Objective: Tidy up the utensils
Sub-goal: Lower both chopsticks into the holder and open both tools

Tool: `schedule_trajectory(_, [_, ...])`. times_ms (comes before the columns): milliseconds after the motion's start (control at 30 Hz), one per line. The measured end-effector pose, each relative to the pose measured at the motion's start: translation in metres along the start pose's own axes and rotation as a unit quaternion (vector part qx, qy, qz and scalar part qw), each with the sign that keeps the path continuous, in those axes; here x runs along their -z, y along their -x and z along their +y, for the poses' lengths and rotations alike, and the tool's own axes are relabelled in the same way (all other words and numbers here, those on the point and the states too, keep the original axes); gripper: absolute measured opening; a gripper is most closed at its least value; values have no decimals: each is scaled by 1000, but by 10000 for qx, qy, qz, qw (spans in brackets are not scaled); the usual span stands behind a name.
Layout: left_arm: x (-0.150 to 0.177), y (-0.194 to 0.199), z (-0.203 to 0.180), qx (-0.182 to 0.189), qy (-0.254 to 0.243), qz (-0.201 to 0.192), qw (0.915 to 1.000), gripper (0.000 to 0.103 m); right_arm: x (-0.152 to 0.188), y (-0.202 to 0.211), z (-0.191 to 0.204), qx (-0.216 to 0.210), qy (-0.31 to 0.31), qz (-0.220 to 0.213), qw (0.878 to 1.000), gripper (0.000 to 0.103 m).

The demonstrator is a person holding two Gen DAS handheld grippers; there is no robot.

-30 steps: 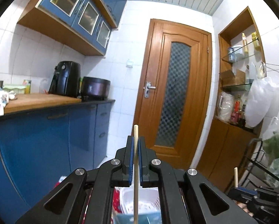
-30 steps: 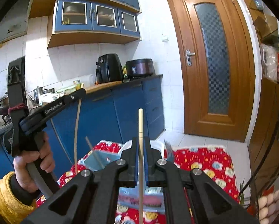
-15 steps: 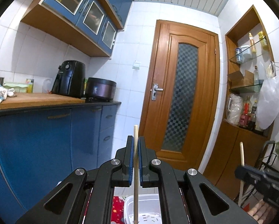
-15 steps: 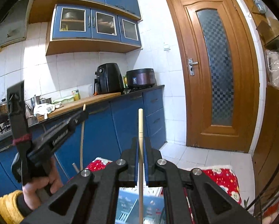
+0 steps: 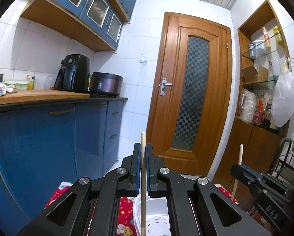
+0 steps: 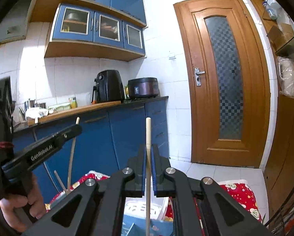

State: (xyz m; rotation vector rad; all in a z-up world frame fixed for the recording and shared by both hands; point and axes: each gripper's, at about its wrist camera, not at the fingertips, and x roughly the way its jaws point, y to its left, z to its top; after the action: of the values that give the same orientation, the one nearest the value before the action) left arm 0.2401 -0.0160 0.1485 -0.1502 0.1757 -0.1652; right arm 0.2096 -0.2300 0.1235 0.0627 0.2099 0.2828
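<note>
My left gripper (image 5: 143, 149) is shut on a pale wooden chopstick (image 5: 143, 179) that stands upright between its blue pads, high above the table. My right gripper (image 6: 148, 150) is shut on a second wooden chopstick (image 6: 148, 169), also upright. Each gripper shows in the other's view: the right one (image 5: 243, 169) low at the right, the left one (image 6: 76, 126) at the left with its chopstick (image 6: 71, 155). A white slotted basket (image 5: 156, 218) and a blue-grey tray (image 6: 135, 226) lie below on the red patterned cloth (image 5: 125, 216).
Blue cabinets (image 5: 48, 137) with a wooden counter run along the left. A black air fryer (image 5: 73, 73) and a cooker (image 5: 106, 83) stand on it. A wooden door (image 5: 192, 98) is ahead. Shelves with bottles and bags (image 5: 265, 98) are at the right.
Both grippers have tilted up and risen with their chopsticks. The table and baskets have slid to the bottom edge of both views.
</note>
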Motion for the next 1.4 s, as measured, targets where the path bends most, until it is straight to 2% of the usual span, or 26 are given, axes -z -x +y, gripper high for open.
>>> schedule_trajectory(233, [9,2,-1,37,39,129,9999,4,8,6,7,-147,144,256,9995,8])
schedule_trajectory(300, [12,5,-1,50,2,168,9998,4,10,8,8,-199,85,327,9992,24])
schedule_trajectory(367, [13,6,-3,91,-64,204,9997,5,11,11,8,-296,-19,357,9989,36])
schedule_trajectory(400, [14,7,-4,131,-102,238,9996,5,11,12,8,-321,-59,370,9988,37])
schedule_trajectory(533, [15,10,-10,278,-234,403,9985,8,11,19,9,-363,-170,349,9986,37])
schedule_trajectory(633, [16,17,-13,310,-297,444,9981,17,8,26,9,-400,-269,327,9983,38])
schedule_trajectory(700, [14,23,-13,341,-276,458,9980,28,6,32,9,-416,-312,307,9982,39])
schedule_trajectory(767, [12,28,-13,385,-238,464,9979,35,4,38,9,-439,-352,283,9980,39])
schedule_trajectory(1033, [4,60,-16,455,-311,468,9974,35,-3,68,14,-479,-498,224,9974,39])
schedule_trajectory(1400, [3,107,-11,588,-316,673,9955,36,-2,104,32,-510,-554,430,9962,39])
